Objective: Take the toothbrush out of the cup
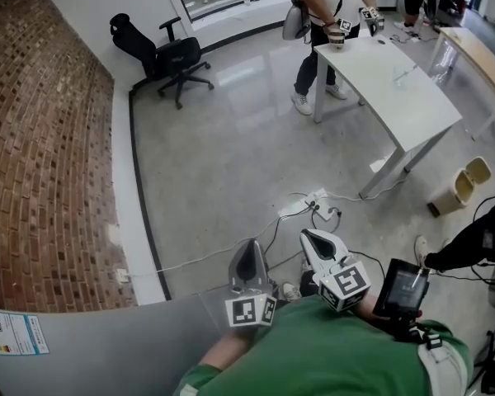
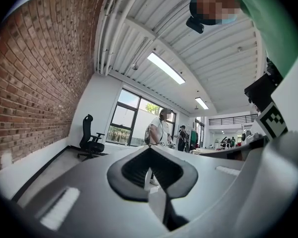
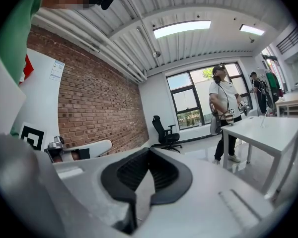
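Note:
I make out no toothbrush and no cup for certain. A small thin object (image 1: pixel 404 74) stands on the far white table (image 1: pixel 412 110), too small to identify; the same object (image 3: pixel 261 121) shows in the right gripper view. My left gripper (image 1: pixel 247 260) (image 2: pixel 151 183) and right gripper (image 1: pixel 315 241) (image 3: pixel 142 183) are held close against my green-sleeved chest, side by side, pointing out over the floor. Both have their jaws together with nothing between them. They are far from the table.
A brick wall (image 1: pixel 41 139) runs along the left, with a black office chair (image 1: pixel 169 56) at the back. Another person (image 1: pixel 326 23) stands at the white table's far end holding grippers. Cables and a power strip (image 1: pixel 318 200) lie on the grey floor. A small bin (image 1: pixel 462 184) sits right.

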Action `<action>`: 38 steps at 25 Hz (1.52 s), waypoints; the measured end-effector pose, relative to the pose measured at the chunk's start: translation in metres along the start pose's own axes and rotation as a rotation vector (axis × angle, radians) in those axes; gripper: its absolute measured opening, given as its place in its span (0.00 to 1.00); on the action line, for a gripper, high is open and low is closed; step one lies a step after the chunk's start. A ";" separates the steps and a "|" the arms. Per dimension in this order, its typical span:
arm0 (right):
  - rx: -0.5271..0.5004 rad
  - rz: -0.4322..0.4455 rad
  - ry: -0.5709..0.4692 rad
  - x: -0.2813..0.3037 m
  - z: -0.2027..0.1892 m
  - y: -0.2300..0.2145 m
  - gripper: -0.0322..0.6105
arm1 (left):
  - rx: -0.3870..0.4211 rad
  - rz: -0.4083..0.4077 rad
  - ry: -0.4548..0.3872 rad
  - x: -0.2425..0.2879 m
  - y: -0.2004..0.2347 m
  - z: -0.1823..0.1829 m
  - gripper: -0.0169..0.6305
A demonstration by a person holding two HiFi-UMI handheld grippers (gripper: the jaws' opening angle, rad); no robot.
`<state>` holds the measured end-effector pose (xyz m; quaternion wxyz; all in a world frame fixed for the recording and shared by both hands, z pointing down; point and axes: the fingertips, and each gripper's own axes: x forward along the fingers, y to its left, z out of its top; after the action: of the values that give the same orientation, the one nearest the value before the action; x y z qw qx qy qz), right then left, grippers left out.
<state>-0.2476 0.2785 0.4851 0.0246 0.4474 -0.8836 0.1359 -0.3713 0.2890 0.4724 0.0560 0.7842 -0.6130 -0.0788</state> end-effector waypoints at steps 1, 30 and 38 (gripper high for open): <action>0.001 -0.005 -0.003 0.005 0.000 -0.002 0.05 | -0.003 0.003 0.001 0.004 0.004 0.000 0.04; 0.057 -0.221 -0.086 0.137 0.070 -0.195 0.05 | 0.040 -0.259 0.059 0.278 -0.021 -0.015 0.04; 0.076 -0.390 -0.156 0.127 0.070 -0.261 0.05 | 0.032 -0.456 0.090 0.342 -0.069 -0.035 0.04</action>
<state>-0.1101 0.0138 0.4958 -0.0350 0.6198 -0.7737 0.1265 -0.2186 -0.0263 0.4752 0.0516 0.9059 -0.4179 -0.0446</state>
